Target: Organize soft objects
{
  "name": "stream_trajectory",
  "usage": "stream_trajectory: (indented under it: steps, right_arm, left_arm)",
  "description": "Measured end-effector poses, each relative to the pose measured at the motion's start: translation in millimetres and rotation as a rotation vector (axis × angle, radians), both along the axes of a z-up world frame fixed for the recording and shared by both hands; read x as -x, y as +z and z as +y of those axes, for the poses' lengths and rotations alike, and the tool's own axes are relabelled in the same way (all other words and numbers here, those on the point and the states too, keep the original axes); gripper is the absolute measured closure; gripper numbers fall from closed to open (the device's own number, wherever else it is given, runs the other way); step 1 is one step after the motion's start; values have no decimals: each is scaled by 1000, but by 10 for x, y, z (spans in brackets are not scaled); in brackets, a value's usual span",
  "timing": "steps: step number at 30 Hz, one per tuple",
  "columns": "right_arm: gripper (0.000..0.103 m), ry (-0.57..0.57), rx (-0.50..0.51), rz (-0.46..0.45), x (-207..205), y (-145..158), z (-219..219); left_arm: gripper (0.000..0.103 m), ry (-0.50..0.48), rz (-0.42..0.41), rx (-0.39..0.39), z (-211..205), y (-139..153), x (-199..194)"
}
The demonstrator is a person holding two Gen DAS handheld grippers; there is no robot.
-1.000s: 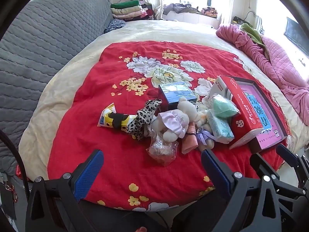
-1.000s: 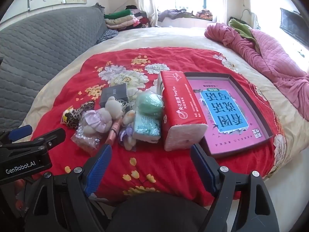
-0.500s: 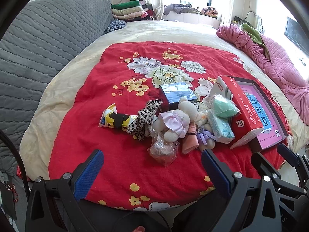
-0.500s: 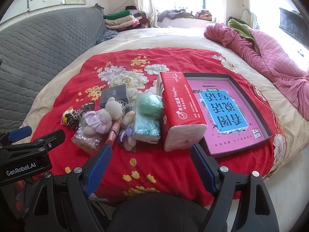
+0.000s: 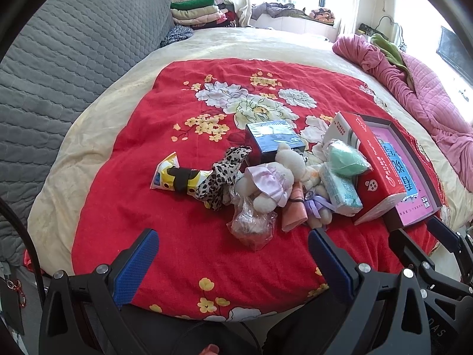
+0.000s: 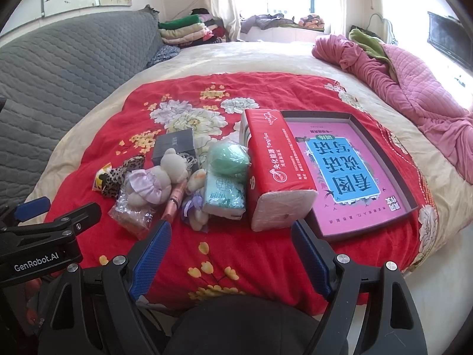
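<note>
both claws are spread wide and hold nothing; the right claw point(image 6: 227, 245) should come down gently over the teddy bear point(image 6: 159, 177), squeezing its soft middle.

bare red blanket point(image 5: 183, 254) ahead, toy pile point(image 5: 266, 183) beyond

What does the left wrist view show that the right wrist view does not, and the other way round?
Only the left wrist view shows the yellow packet nearly whole, lying flat beside the leopard cloth; in the right view the cloth hides most of it.

Only the right wrist view shows the whole pink tray, the white end of the red tissue pack, and the "GenRobot.AI" label on the left gripper.

Both show the red blanket, the teddy, the green pouch and the dark box. Both grippers are open, the right gripper included.
</note>
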State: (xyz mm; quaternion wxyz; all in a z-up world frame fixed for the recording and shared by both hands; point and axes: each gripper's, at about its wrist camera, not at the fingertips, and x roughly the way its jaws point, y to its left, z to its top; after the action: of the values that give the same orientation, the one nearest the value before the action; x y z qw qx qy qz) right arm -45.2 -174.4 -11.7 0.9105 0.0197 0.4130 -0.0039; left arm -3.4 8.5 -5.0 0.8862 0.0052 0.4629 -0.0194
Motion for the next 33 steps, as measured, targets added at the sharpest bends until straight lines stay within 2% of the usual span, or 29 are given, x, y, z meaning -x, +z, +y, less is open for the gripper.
stream_trajectory:
  steps: [33]
  right_arm:
    - [19,21,13,11,-66,-71,65]
  left_arm:
    - [2,14,27,11,99,-115,-58]
